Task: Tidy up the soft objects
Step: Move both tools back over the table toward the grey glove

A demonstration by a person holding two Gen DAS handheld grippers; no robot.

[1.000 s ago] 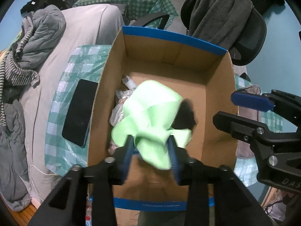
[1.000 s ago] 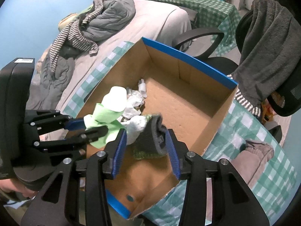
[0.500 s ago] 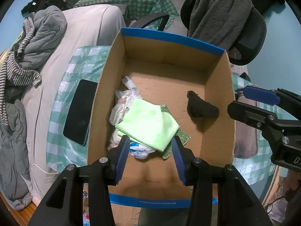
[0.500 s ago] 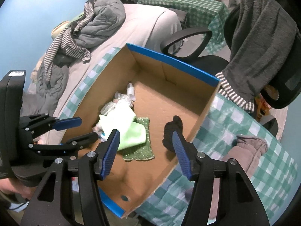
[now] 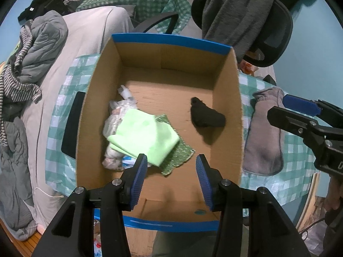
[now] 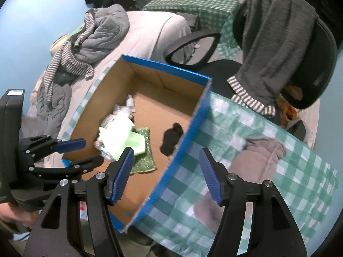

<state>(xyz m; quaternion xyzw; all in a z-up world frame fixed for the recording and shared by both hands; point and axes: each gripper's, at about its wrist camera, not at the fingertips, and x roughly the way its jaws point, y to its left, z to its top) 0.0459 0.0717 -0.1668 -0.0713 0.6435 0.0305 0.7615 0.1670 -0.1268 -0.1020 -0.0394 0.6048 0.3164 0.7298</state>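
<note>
I'm holding my left claw (image 5: 170,172) apart and empty over the brown cardboard box with blue-taped rim (image 5: 171,39), where the light green folded cloth (image 5: 143,136) and black sock (image 5: 206,115) are lying mid-frame. My right claw (image 6: 166,174), also apart, is hovering near the grey fleece garment (image 6: 255,160) on the checked tabletop (image 6: 300,182), lower right. I'm risking snagging the tablecloth along with it.

Open top: the blue-rimmed brown cardboard box (image 5: 227,98) stands unobstructed from above.
Box floor, far end: bare.
Box floor, left: light green folded cloth (image 5: 143,137) piled there.
Box floor, right wall: black sock (image 5: 205,115).
</note>
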